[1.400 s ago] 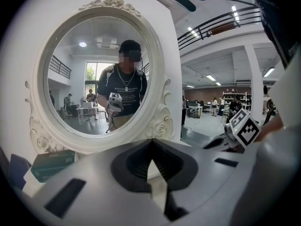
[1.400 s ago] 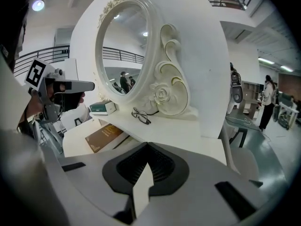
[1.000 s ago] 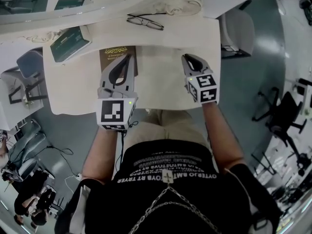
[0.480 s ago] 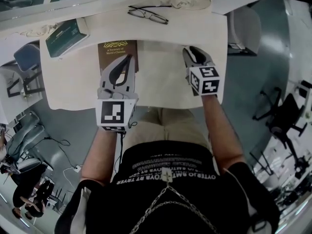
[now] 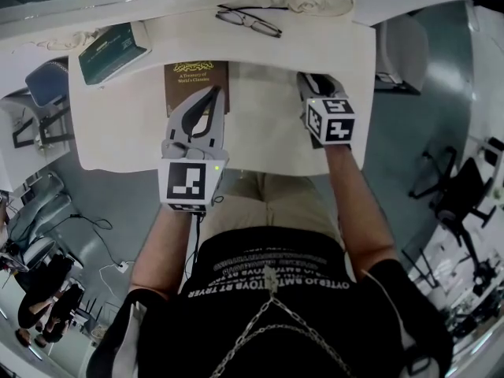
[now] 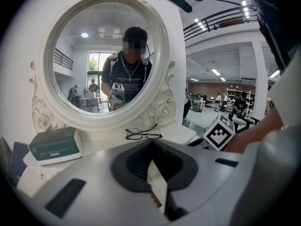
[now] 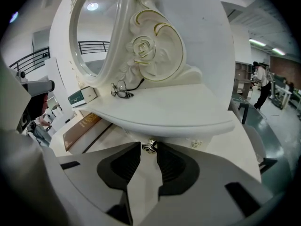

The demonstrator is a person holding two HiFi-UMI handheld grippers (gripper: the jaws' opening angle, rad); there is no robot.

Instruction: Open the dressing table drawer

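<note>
The white dressing table (image 5: pixel 276 132) stands in front of me. Under its top edge (image 7: pixel 188 121), the drawer front (image 7: pixel 181 139) carries a small metal knob (image 7: pixel 149 147). My right gripper (image 7: pixel 145 150) points at that knob. Its jaws are opening, and the knob sits between the fingertips with a gap on each side. In the head view the right gripper (image 5: pixel 307 77) hovers over the table's right half and hides the knob. My left gripper (image 5: pixel 214 93) is shut on nothing above a brown book (image 5: pixel 197 85).
An oval mirror (image 6: pixel 106 60) in a carved frame rises at the back. Spectacles (image 5: pixel 248 20) and a green box (image 5: pixel 114 50) lie on the top. A grey chair (image 5: pixel 398 50) stands to the right and a blue one (image 5: pixel 47 85) to the left.
The right gripper's jaws have gone from shut to open. Both grippers have sunk a little toward the table. The left gripper has stayed shut.
</note>
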